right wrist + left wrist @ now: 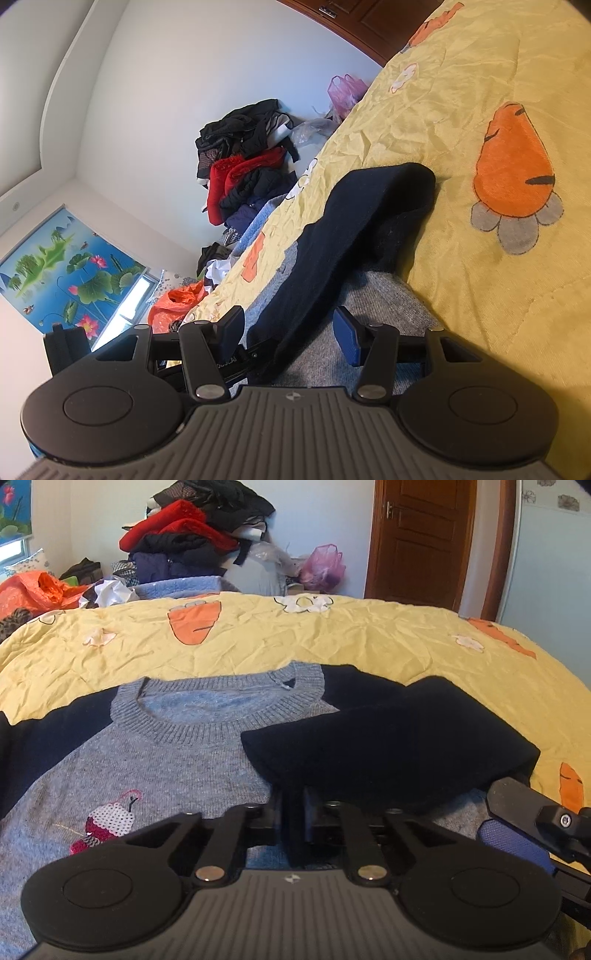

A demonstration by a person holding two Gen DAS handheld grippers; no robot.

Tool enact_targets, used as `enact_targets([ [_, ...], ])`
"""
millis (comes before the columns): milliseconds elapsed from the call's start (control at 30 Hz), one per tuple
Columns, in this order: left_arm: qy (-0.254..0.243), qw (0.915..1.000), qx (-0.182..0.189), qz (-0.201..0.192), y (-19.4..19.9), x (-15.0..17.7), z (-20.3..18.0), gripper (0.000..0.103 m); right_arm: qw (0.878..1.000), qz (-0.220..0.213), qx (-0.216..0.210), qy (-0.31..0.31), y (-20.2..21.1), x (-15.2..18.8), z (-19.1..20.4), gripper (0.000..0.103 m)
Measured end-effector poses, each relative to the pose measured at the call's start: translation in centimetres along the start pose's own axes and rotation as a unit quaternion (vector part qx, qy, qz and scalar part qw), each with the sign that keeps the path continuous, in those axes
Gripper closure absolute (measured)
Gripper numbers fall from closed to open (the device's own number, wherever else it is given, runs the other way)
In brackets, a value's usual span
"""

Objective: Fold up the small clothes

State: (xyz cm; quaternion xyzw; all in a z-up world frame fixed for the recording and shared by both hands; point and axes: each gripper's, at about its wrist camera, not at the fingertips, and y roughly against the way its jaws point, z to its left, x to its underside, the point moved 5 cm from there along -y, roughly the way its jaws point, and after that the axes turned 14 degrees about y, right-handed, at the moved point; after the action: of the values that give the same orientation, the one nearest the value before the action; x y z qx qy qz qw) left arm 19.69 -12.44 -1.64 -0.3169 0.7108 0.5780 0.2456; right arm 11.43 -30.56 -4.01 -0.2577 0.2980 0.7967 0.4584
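A small grey knit sweater (177, 760) with navy sleeves and a sequin motif lies face up on the yellow bedspread (332, 638). Its right navy sleeve (388, 753) is folded across the chest. My left gripper (293, 812) is shut on the cuff end of this sleeve, low over the sweater. My right gripper (290, 332) is open, its fingers either side of the same navy sleeve (343, 236), not clamping it. The right gripper also shows in the left wrist view (524, 823) at the right edge.
A tall pile of clothes (192, 535) stands beyond the far edge of the bed, with an orange bag (33, 590) to the left and a pink bag (325, 566). A brown door (421, 539) is at the back right.
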Motion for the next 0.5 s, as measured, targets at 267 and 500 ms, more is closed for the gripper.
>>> enact_targets([
  [267, 0.062, 0.9976, 0.011, -0.027, 3.1, -2.8, 4.8, 0.099, 1.0, -0.001, -0.002, -0.001, 0.0, 0.0, 0.0, 0.047],
  [500, 0.087, 0.9926, -0.041, -0.075, 6.5, -4.9, 12.2, 0.099, 1.0, -0.001, -0.002, 0.0, -0.1, -0.1, 0.0, 0.046],
])
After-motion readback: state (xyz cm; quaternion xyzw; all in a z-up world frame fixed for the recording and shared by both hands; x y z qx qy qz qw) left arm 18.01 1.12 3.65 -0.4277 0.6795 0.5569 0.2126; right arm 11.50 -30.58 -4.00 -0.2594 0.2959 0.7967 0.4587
